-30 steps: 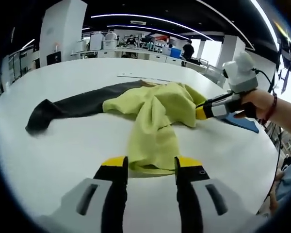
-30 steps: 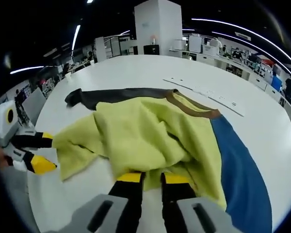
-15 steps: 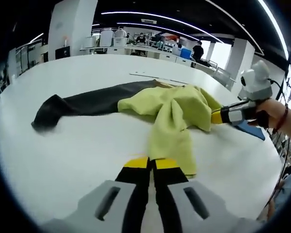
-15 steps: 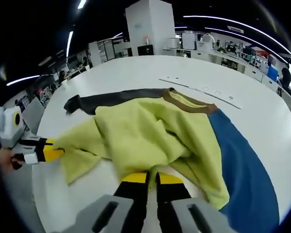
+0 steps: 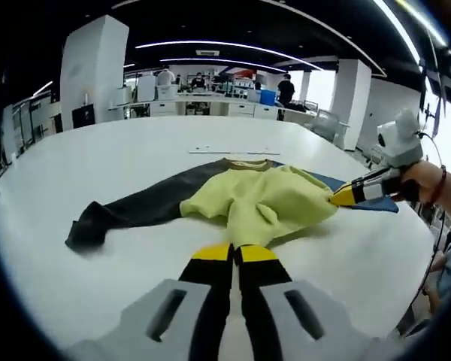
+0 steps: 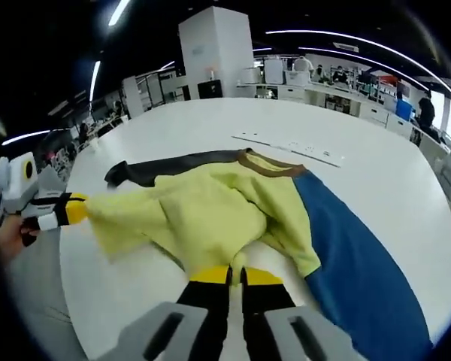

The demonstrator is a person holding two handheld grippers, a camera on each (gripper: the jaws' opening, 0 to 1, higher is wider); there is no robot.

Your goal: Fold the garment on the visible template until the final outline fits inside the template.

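Item: yellow-green long-sleeved garment [image 5: 259, 203] with a brown neckband [image 6: 269, 167] and one dark grey sleeve [image 5: 131, 212], lying crumpled on a large white round desk [image 5: 75, 162]. Part of it rests on a blue flat template sheet [image 6: 353, 256], which shows beyond the garment's edge on one side.

Orientation: in the left gripper view the long axis runs across the desk from the dark sleeve's cuff at the left to the yellow fabric at the right. The dark sleeve lies flat and stretched out, pointing away from the template. In the right gripper view the neckband points away from the camera, towards the far side of the desk.

Left tongs [image 5: 234, 254]: yellow-tipped jaws drawn together, pinching a fold of the yellow fabric at the garment's near edge. In the right gripper view they [image 6: 74, 210] appear at the left, holding a yellow sleeve end pulled outwards.

Right tongs [image 6: 228, 275]: jaws drawn together on the yellow hem. In the left gripper view they [image 5: 344, 196] appear at the right, gripping the fabric edge beside the template, a person's hand [image 5: 421, 180] behind them.

Surroundings: white strip [image 6: 289, 147] lying on the desk beyond the garment.
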